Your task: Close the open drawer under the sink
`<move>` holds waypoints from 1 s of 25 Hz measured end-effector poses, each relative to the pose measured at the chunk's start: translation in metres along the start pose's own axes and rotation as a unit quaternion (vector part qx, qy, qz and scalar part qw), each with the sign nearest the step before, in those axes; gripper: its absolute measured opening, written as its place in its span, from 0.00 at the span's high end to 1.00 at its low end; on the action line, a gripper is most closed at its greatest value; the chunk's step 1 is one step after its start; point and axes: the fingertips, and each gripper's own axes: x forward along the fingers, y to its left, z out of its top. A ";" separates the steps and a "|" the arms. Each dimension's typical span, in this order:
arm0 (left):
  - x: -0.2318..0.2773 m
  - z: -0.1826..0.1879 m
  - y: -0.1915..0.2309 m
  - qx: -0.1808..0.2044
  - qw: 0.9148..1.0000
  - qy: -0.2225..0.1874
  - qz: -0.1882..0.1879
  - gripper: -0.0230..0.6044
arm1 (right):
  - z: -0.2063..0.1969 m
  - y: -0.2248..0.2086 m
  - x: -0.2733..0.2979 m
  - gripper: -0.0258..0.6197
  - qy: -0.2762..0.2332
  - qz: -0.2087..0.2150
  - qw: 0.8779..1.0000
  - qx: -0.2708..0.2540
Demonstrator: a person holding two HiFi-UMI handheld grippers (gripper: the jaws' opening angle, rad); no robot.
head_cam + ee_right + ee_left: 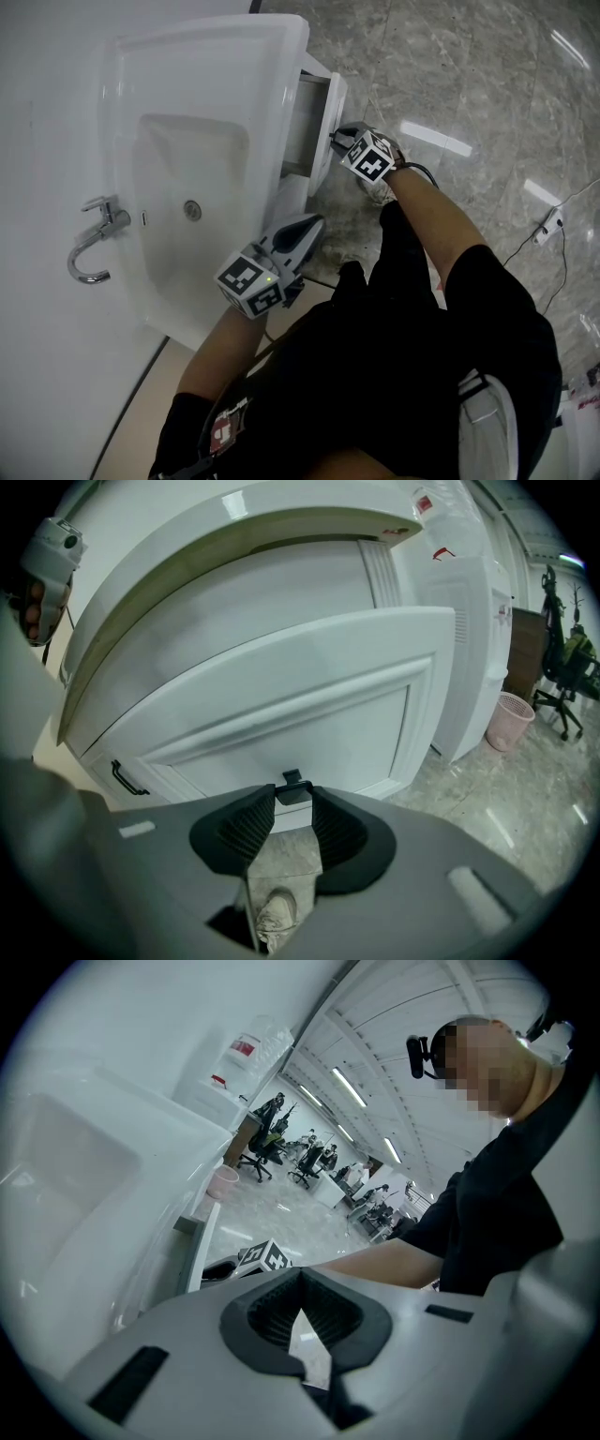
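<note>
The white drawer stands pulled out from under the white sink, toward the marble floor. In the right gripper view its front panel fills the middle, with a small black handle at its lower edge. My right gripper is at the drawer front; the right gripper has the handle filling the gap between its fingertips. My left gripper hangs by the sink's front edge, beside the drawer and touching nothing. In its own view the left gripper has its tips together, empty.
A chrome faucet sits at the sink's left. Below the drawer is a cabinet front with a black pull. A pink bin stands farther along the wall. A cable and socket strip lie on the floor at right.
</note>
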 end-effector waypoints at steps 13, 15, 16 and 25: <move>-0.016 -0.002 0.001 -0.003 1.000 -0.012 0.003 0.98 | 0.016 0.004 0.015 0.77 0.001 0.000 1.000 -0.003; -0.018 -0.003 0.002 0.001 1.000 -0.015 0.001 0.98 | 0.018 0.005 0.017 0.77 -0.001 -0.001 1.000 -0.003; -0.019 -0.003 0.002 0.000 1.000 -0.016 0.002 0.98 | 0.019 0.005 0.018 0.77 -0.001 -0.002 1.000 -0.003; -0.025 -0.005 0.003 -0.012 1.000 -0.016 0.010 0.98 | 0.034 0.008 0.033 0.77 -0.005 -0.003 1.000 -0.007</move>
